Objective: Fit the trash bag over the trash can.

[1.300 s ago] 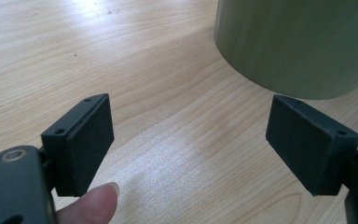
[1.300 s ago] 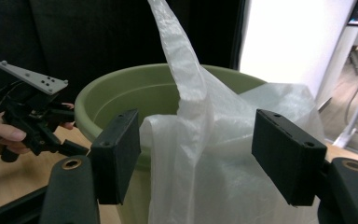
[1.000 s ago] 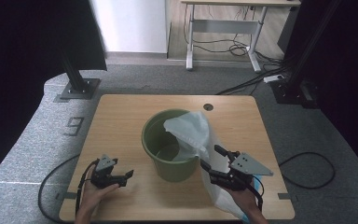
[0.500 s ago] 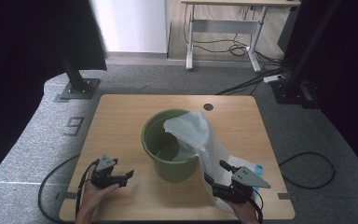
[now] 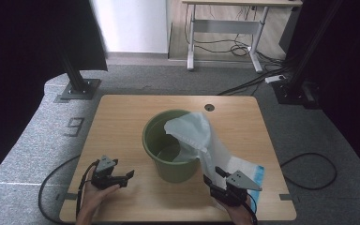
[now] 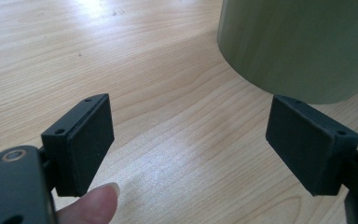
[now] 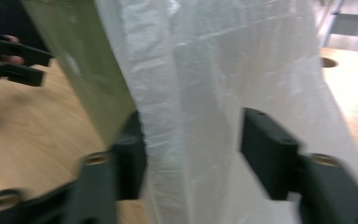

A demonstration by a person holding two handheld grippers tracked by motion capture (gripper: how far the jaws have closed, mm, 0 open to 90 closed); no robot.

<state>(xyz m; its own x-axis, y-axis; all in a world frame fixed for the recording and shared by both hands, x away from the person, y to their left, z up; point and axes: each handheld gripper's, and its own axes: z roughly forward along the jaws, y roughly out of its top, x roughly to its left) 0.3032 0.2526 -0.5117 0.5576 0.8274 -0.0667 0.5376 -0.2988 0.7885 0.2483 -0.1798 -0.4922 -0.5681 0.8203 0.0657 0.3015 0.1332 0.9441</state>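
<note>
text: "9" | on: grey floor mat (image 5: 37, 140) | left of table (image 5: 122, 112)

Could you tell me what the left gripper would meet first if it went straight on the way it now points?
Most likely the green bucket: the open left gripper points over bare table toward its lower wall, which lies slightly right of centre, so a graze is possible.

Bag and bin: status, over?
Right gripper open around the white bag. Left gripper open, empty, beside the green bin. Bag draped over rim, nothing blocking.
</note>
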